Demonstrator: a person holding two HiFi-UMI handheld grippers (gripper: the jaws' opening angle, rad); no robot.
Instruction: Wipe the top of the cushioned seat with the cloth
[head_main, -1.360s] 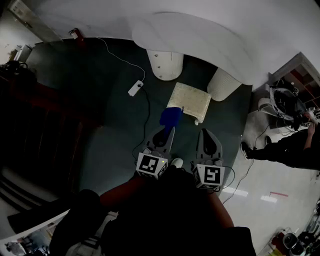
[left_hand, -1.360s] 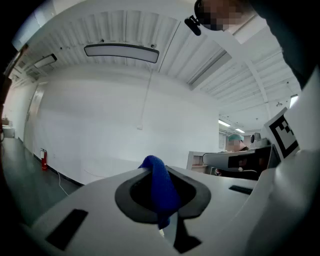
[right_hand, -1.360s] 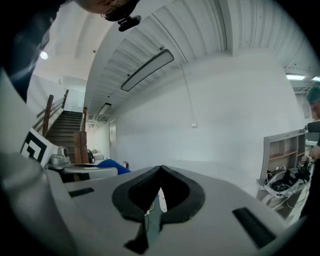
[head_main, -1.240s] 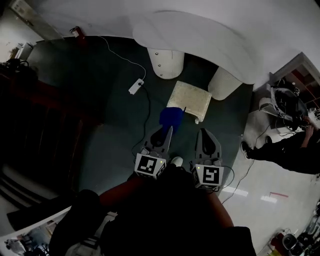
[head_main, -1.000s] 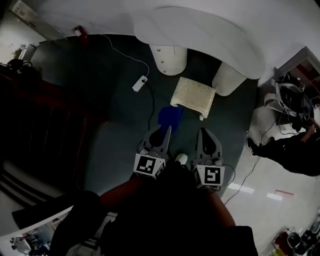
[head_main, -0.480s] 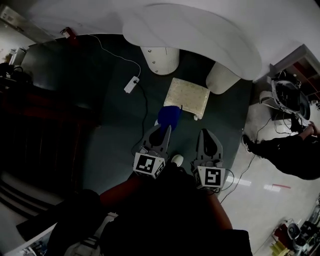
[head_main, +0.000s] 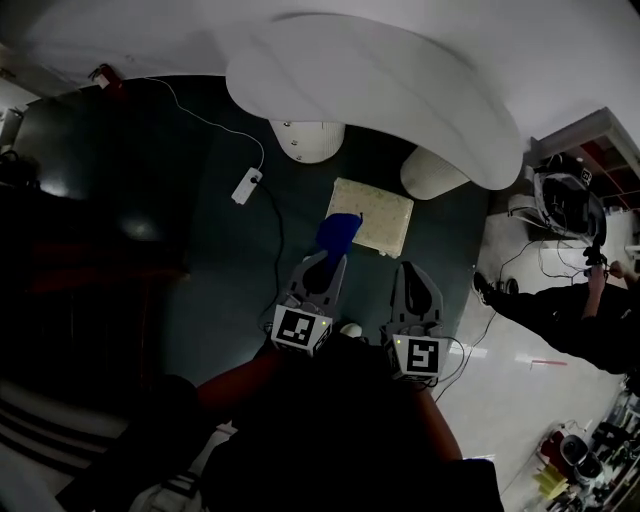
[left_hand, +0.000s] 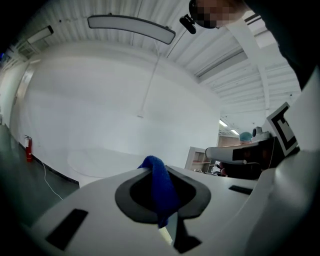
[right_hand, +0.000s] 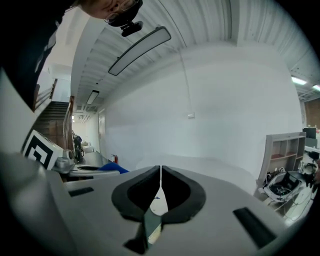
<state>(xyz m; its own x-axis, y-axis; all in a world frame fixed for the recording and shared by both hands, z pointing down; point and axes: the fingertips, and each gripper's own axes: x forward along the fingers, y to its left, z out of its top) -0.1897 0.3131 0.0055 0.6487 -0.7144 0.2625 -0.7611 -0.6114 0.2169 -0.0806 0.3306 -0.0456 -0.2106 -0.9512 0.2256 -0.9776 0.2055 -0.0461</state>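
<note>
A small cushioned seat (head_main: 375, 214) with a pale cream top stands on the dark carpet in the head view, just ahead of both grippers. My left gripper (head_main: 333, 256) is shut on a blue cloth (head_main: 337, 232), which hangs from its tip beside the seat's near left corner. In the left gripper view the blue cloth (left_hand: 160, 192) is pinched between the jaws. My right gripper (head_main: 412, 272) is shut with nothing in it, short of the seat's near right corner. In the right gripper view the right gripper (right_hand: 160, 176) has its jaws pressed together.
A large white table (head_main: 370, 90) on two cylindrical legs (head_main: 307, 140) stands beyond the seat. A white power strip (head_main: 245, 185) with its cable lies on the carpet at the left. A person in dark clothes (head_main: 560, 310) is at the right, on the light floor.
The head view has moved forward, so the seat and table now lie closer to the grippers. The blue cloth now hangs against the seat's near left corner. Both grippers stay shut.
</note>
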